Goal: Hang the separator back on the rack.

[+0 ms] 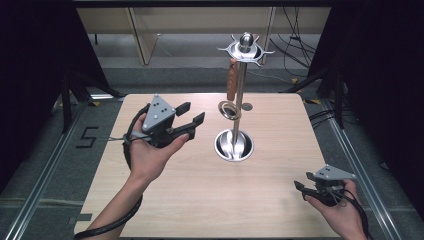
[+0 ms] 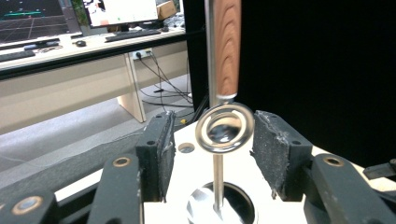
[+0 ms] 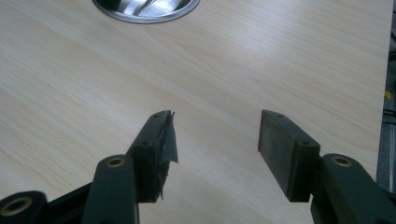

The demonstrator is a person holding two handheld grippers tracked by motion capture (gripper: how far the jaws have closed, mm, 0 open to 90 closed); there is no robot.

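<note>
A steel stand (image 1: 241, 87) rises from a round base (image 1: 234, 145) at the table's middle, with a hook crown (image 1: 245, 48) on top. From a hook hangs a utensil with a wooden handle (image 1: 231, 79) and a shiny ring end (image 1: 229, 110). My left gripper (image 1: 196, 112) is held above the table to the left of that ring, jaws open and empty, pointing at it. In the left gripper view the ring (image 2: 224, 128) hangs a little ahead of the left gripper (image 2: 218, 140), below the handle (image 2: 226, 46). My right gripper (image 1: 302, 183) rests open at the front right.
The light wooden table (image 1: 200, 200) has a small round grommet (image 1: 247, 106) behind the stand. In the right gripper view the right gripper (image 3: 215, 140) points over bare wood (image 3: 70, 70) toward the base (image 3: 144, 9). Dark curtains flank both sides; a desk stands beyond.
</note>
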